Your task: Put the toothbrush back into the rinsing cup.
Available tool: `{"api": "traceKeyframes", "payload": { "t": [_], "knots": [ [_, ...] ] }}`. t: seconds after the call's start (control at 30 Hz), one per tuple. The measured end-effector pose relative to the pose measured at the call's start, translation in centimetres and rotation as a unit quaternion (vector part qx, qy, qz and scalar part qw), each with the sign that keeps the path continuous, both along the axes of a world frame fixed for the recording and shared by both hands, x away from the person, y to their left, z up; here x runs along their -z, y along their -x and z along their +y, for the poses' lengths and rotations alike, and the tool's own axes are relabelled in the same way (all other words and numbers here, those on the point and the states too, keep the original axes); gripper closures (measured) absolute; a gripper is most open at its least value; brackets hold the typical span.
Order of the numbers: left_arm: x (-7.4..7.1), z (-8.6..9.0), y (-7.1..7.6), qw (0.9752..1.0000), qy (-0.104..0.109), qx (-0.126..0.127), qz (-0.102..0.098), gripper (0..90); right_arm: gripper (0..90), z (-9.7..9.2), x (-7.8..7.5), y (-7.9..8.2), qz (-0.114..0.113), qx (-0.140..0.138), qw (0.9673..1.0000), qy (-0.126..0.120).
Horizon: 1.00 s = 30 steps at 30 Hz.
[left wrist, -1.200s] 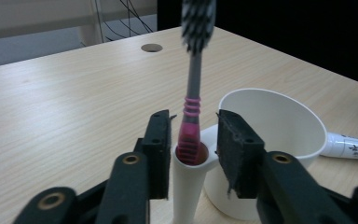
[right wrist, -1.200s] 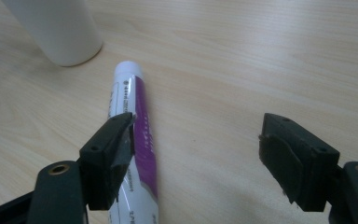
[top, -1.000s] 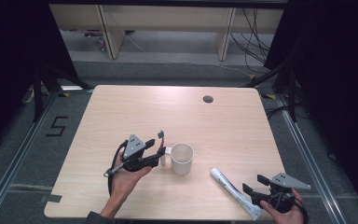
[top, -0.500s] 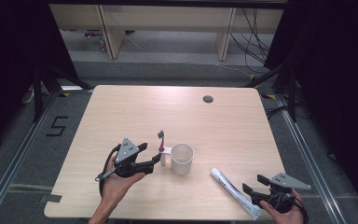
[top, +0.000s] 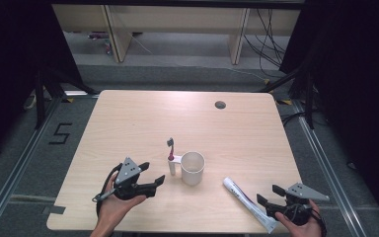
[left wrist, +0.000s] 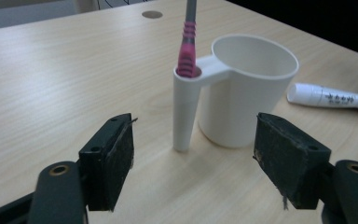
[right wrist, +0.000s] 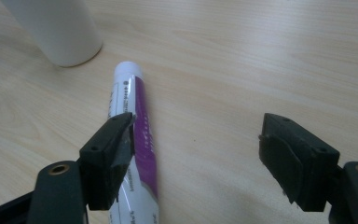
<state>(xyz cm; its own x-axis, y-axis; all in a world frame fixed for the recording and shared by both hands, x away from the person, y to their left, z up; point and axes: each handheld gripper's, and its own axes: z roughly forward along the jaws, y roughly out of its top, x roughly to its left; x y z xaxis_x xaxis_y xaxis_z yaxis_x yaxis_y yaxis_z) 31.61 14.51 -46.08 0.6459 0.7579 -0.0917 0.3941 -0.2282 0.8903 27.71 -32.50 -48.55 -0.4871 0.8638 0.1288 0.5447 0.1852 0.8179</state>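
Note:
A white cup (top: pixel 192 168) stands mid-table with a narrow holder tube on its left side. A pink-handled toothbrush (top: pixel 170 150) stands upright in that tube. My left gripper (top: pixel 153 173) sits just left of the cup. Its jaws have just been opening, and it is open with nothing between the pads. In the left gripper view the toothbrush (left wrist: pixel 187 46) and cup (left wrist: pixel 247 88) stand a little beyond the left gripper (left wrist: pixel 193 163). A white and purple toothpaste tube (top: pixel 244 202) lies right of the cup. My right gripper (top: pixel 269 194) is open at its near end. In the right gripper view the tube (right wrist: pixel 137 121) lies beside the left jaw of the right gripper (right wrist: pixel 196 154).
The wooden table (top: pixel 128 123) has a round cable hole (top: pixel 220 104) at the far right. Its near edge runs just under both hands. Shelving and cables stand on the floor beyond the far edge.
My left gripper has drawn back from the toothbrush, leftward and toward the near edge, and its jaws stand wider. The toothbrush stays upright in the holder. The right gripper has not moved.

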Motion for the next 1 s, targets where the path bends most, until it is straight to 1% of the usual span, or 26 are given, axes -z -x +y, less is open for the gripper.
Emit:
{"api": "traceKeyframes", "payload": {
  "t": [0.07,0.1,0.2,0.33,0.37,0.4,0.43,0.47,0.5,0.53,0.6,0.63,0.67,0.7,0.73,0.77,0.8,0.9,0.93,0.97,1.0],
  "knots": [
    [0.3,0.1,0.4,1.0,-0.003,0.004,0.001,27.6,27.8,0.0,0.0,0.0,-0.001,0.0,1.0,0.0],
    [0.3,0.3,0.7,0.9999,-0.009,0.003,0.004,27.5,27.8,0.0,0.0,0.0,0.0,0.001,1.0,0.0],
    [0.7,0.4,1.3,0.9999,-0.009,0.007,0.009,26.9,27.8,0.0,0.0,0.0,0.001,0.001,1.0,-0.001],
    [1.1,0.6,2.2,0.9996,-0.021,0.013,0.014,26.7,27.8,0.0,0.0,0.0,0.001,0.001,1.0,-0.001],
    [1.2,0.7,2.4,0.9996,-0.017,0.016,0.014,26.6,27.8,0.0,0.0,0.0,0.002,0.002,1.0,-0.002],
    [1.3,0.7,2.6,0.9996,-0.018,0.016,0.015,26.6,27.8,0.0,0.0,0.0,0.001,0.003,1.0,0.001],
    [1.4,0.8,2.7,0.9996,-0.019,0.014,0.015,26.4,27.8,0.0,0.0,0.0,0.002,0.003,1.0,0.0],
    [1.5,0.9,2.9,0.9995,-0.021,0.017,0.015,26.3,27.8,0.0,0.0,0.0,0.001,0.002,1.0,-0.001],
    [1.6,0.9,3.1,0.9996,-0.02,0.013,0.017,26.3,27.8,0.0,0.0,0.0,0.001,0.001,1.0,-0.002],
    [1.7,1.0,3.1,0.9995,-0.019,0.017,0.016,26.2,27.8,0.0,0.0,0.0,0.003,0.002,1.0,-0.001],
    [1.9,1.2,3.4,0.9995,-0.021,0.017,0.016,26.0,27.8,-0.1,0.0,0.0,0.002,0.003,1.0,-0.001],
    [2.0,1.2,3.6,0.9996,-0.02,0.014,0.017,25.9,27.8,-0.1,0.0,0.0,0.004,0.004,1.0,-0.001],
    [2.1,1.3,3.7,0.9995,-0.021,0.016,0.017,25.8,27.8,-0.1,0.1,0.0,0.003,0.004,1.0,-0.001],
    [2.1,1.4,3.9,0.9994,-0.025,0.016,0.017,25.8,27.8,-0.1,0.1,0.0,0.002,0.002,1.0,-0.001],
    [2.1,1.4,4.0,0.9995,-0.023,0.013,0.017,25.7,27.8,-0.2,0.1,0.0,0.002,0.002,1.0,-0.001],
    [2.2,1.6,4.1,0.9994,-0.026,0.014,0.017,25.6,27.8,-0.2,0.1,0.0,0.002,0.001,1.0,-0.001],
    [2.3,1.6,4.2,0.9996,-0.021,0.013,0.016,25.5,27.8,-0.1,0.1,0.0,0.004,0.002,1.0,-0.002],
    [2.5,2.0,4.7,0.9994,-0.027,0.011,0.019,25.1,27.8,-0.1,0.1,0.0,0.003,0.003,1.0,-0.002],
    [2.7,2.1,4.8,0.9995,-0.024,0.009,0.018,25.0,27.8,-0.1,0.1,0.0,0.003,0.002,1.0,-0.003],
    [2.8,2.3,5.0,0.9992,-0.032,0.011,0.02,24.9,27.8,-0.1,0.1,0.0,0.003,0.002,1.0,-0.003],
    [3.0,2.3,5.1,0.9993,-0.028,0.008,0.021,24.8,27.8,-0.1,0.1,0.0,0.0,0.001,1.0,0.0]
  ]
}}
